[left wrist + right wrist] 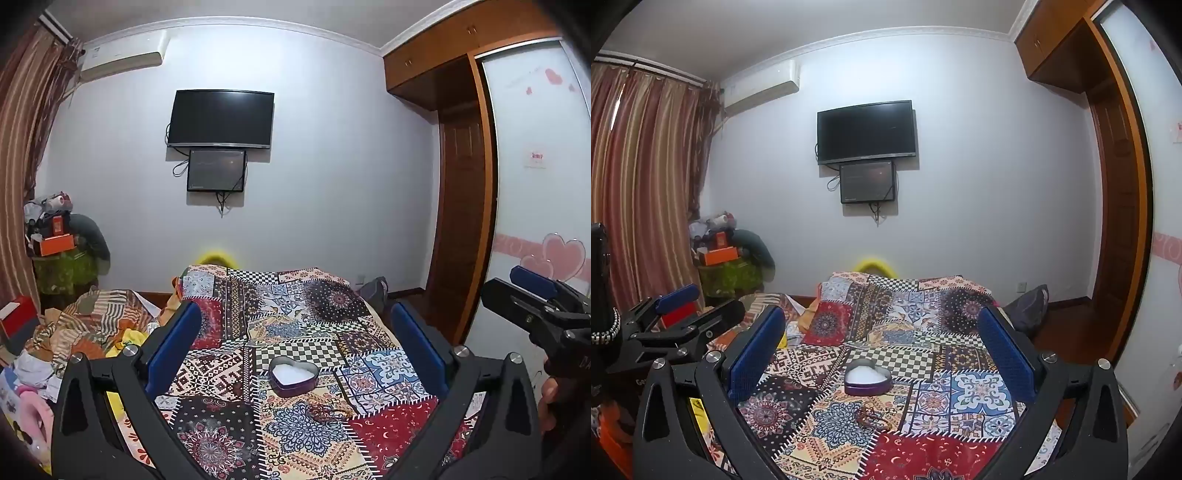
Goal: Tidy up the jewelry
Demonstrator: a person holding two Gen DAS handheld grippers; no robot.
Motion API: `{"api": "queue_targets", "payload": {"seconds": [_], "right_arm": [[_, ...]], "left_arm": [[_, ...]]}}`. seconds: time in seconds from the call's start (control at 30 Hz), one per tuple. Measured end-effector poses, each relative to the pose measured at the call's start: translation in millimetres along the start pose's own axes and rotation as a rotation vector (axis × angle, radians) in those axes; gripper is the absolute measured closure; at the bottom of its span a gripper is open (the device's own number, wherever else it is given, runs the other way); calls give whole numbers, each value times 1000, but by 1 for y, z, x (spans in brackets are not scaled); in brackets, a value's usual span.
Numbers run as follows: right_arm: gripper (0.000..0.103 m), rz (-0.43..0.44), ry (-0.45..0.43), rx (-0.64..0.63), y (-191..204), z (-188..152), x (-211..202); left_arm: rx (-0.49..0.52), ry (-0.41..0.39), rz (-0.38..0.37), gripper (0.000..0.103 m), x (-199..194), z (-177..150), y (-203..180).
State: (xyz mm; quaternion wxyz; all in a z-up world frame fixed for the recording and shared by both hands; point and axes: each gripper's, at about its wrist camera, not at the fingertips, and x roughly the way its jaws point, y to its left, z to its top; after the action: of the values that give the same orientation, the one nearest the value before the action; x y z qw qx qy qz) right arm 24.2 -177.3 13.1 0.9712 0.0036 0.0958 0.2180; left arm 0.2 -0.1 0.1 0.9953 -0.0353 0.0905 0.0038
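A heart-shaped tin [294, 373], purple-walled with a pale rim and white lining, is seen on the patchwork bedspread [303, 325], ahead of and between the blue-padded fingers of the left gripper [295, 343]. Nearer that gripper, just short of the tin, a small tangle of thin reddish-gold jewelry [327, 410] is laid on the cloth; its pieces cannot be told apart. The left gripper is held wide apart with nothing grasped. The right gripper [882, 345] is likewise spread wide and empty, the tin and the jewelry being framed between its fingers.
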Motion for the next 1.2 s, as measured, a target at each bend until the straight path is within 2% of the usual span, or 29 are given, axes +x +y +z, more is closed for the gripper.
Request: {"api": "queue_targets", "payload": {"seconds": [0.33,0.4,1.2], "right_arm": [[0,0,6,9,8,3,-5],[0,8,9,21,-1,-3,2],[0,23,18,31,-4,-8,7]], "left_arm": [[8,-5,4,0,-4,2,0],[5,-5,7,0,-4,1,-1],[9,15,20,0,4,-2,0]]}}
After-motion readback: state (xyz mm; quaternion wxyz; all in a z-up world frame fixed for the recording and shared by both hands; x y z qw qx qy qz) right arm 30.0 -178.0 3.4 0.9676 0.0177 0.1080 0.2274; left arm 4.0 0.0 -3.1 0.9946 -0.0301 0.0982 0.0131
